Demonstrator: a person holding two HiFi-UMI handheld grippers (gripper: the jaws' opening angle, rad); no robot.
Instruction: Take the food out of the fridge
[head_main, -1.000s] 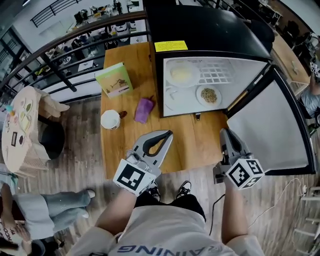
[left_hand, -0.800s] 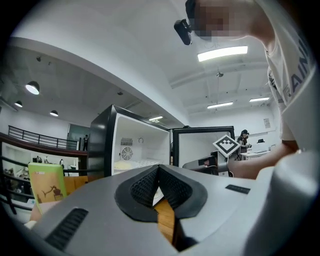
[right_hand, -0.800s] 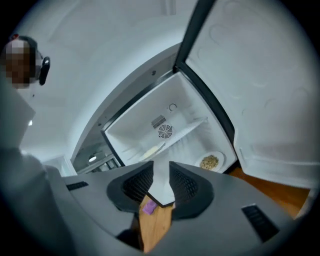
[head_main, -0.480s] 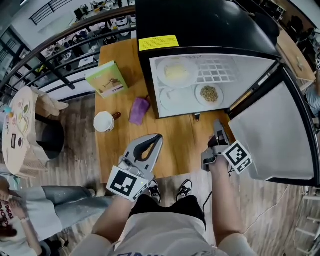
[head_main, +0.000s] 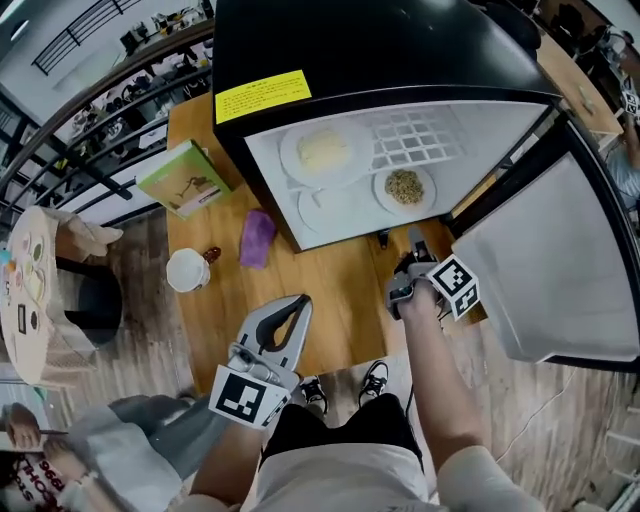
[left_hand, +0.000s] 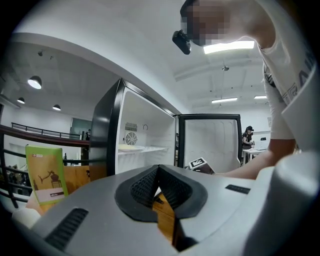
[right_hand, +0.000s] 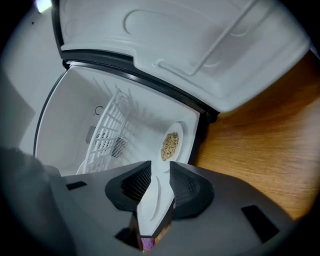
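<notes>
A: Firstly, what does the head view show?

B: A black fridge (head_main: 380, 40) stands open on a wooden table (head_main: 330, 290). Inside are a plate of pale food (head_main: 322, 152) and, to its right, a small plate of grain (head_main: 404, 187). The right gripper (head_main: 415, 243) sits just in front of the opening. The left gripper (head_main: 298, 303) hangs back near the table's near edge.

A: And the left gripper view?

B: Its jaws are pressed together at the tips and hold nothing. Beyond them, the pale plate rests on a shelf.

A: The right gripper view?

B: Its jaws have just been opening and now stand spread, pinching nothing. The grain plate lies just past the tips, roughly in line with the gap.

A: How should the plate be taken?

B: Probably by easing forward so one jaw passes over the near rim and one under it. Then close firmly and draw the plate out level, so no grain spills.
</notes>
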